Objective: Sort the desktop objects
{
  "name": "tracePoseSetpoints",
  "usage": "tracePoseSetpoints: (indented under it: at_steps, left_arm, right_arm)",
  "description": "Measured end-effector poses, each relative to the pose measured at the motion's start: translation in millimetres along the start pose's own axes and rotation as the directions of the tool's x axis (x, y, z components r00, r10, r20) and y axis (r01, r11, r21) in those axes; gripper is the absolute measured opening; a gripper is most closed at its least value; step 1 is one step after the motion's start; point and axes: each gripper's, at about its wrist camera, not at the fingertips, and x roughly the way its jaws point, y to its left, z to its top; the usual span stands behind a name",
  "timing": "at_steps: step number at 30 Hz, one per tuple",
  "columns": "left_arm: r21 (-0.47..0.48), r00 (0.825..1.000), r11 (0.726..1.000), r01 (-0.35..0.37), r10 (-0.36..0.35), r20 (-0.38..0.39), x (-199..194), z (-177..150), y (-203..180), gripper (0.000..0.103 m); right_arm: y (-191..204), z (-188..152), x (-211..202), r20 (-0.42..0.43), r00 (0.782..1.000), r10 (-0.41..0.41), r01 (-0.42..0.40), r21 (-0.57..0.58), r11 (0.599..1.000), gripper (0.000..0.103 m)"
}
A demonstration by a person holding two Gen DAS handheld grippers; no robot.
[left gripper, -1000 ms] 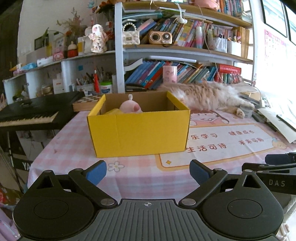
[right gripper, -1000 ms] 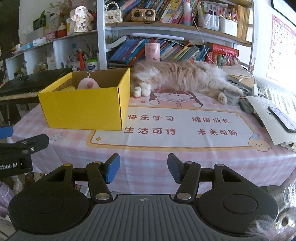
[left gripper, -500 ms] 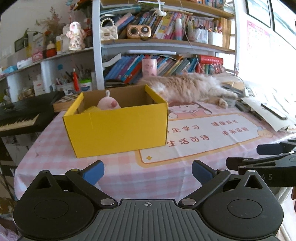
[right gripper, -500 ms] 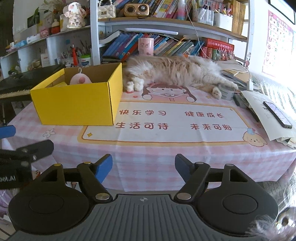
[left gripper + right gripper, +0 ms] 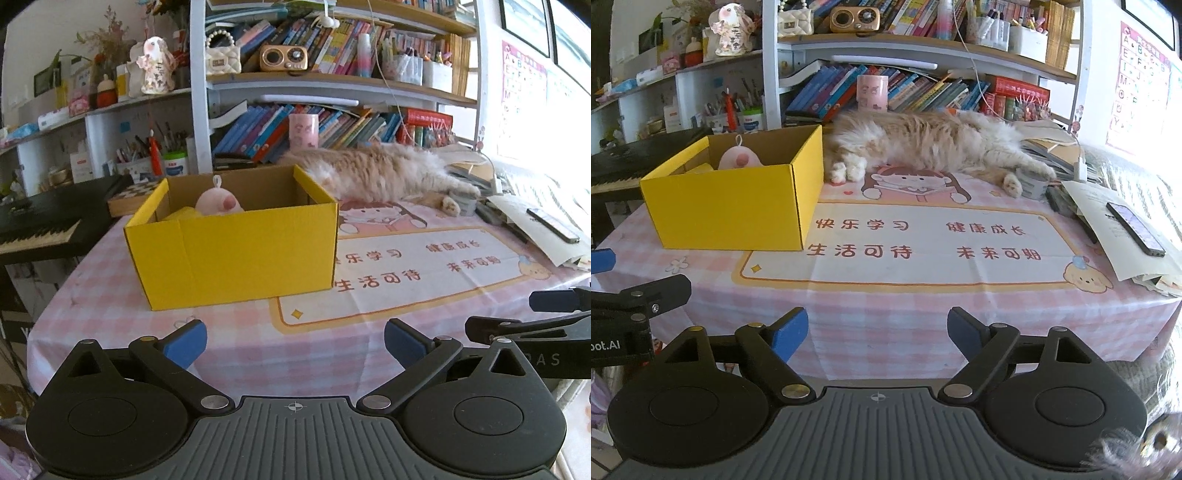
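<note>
We are holding the left gripper (image 5: 295, 341) with its blue-padded jaws spread as wide as they go, nothing lying between them, hovering over the near edge of the pink-and-white checked tablecloth (image 5: 258, 354). We are holding the right gripper (image 5: 877, 328) beside it, and its jaws are opening, with only bare cloth showing in the gap. Each tool is showing up at the edge of the other's view.

The open yellow cardboard box (image 5: 236, 258) is sitting on the left part of the table, well apart from both tools. Inside it, a round pink plush toy with a small white loop on top (image 5: 218, 201) is resting against something soft and yellow (image 5: 181, 214) that we cannot identify.

Behind the box, a long-haired cream and ginger cat (image 5: 934, 142) is lying stretched along the far edge of the table, its front paws just beside the box's right wall. A dark smartphone (image 5: 1136, 229) is lying on loose papers (image 5: 1108, 214) at the right. A black keyboard (image 5: 37, 229) is standing off the table's left side, and a white bookshelf crowded with books (image 5: 332, 122) is filling the background.
</note>
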Motion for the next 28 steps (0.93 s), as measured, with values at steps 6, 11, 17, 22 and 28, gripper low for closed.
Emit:
tracePoseSetpoints:
  at_steps: [6, 11, 17, 22, 28]
  left_arm:
    - [0.000, 1.000, 1.000, -0.004, 0.004, -0.006, 0.6, 0.3, -1.6, 0.103]
    - [0.004, 1.000, 1.000, -0.015, 0.015, -0.014, 1.4, -0.5, -4.2, 0.103]
    - [-0.003, 1.000, 1.000, -0.001, 0.001, -0.003, -0.6, -0.8, -5.1, 0.103]
    - [0.002, 1.000, 1.000, -0.004, 0.004, -0.006, -0.4, -1.1, -7.5, 0.103]
    - [0.007, 1.000, 1.000, -0.008, 0.008, -0.004, 0.7, 1.8, -8.1, 0.103]
  right_arm:
    - [-3.9, -1.1, 0.8, -0.009, 1.000, -0.002, 0.002, 0.008, 1.000, 0.081]
    - [-5.3, -1.7, 1.4, -0.013, 1.000, 0.002, -0.002, 0.010, 1.000, 0.081]
    - [-6.8, -2.7, 3.0, -0.023, 1.000, 0.007, -0.007, 0.010, 1.000, 0.081]
    - [-7.1, -2.7, 4.1, -0.029, 1.000, 0.010, -0.010, 0.011, 1.000, 0.081]
    - [-7.6, -2.6, 6.2, -0.031, 0.999, 0.016, -0.015, 0.010, 1.000, 0.081]
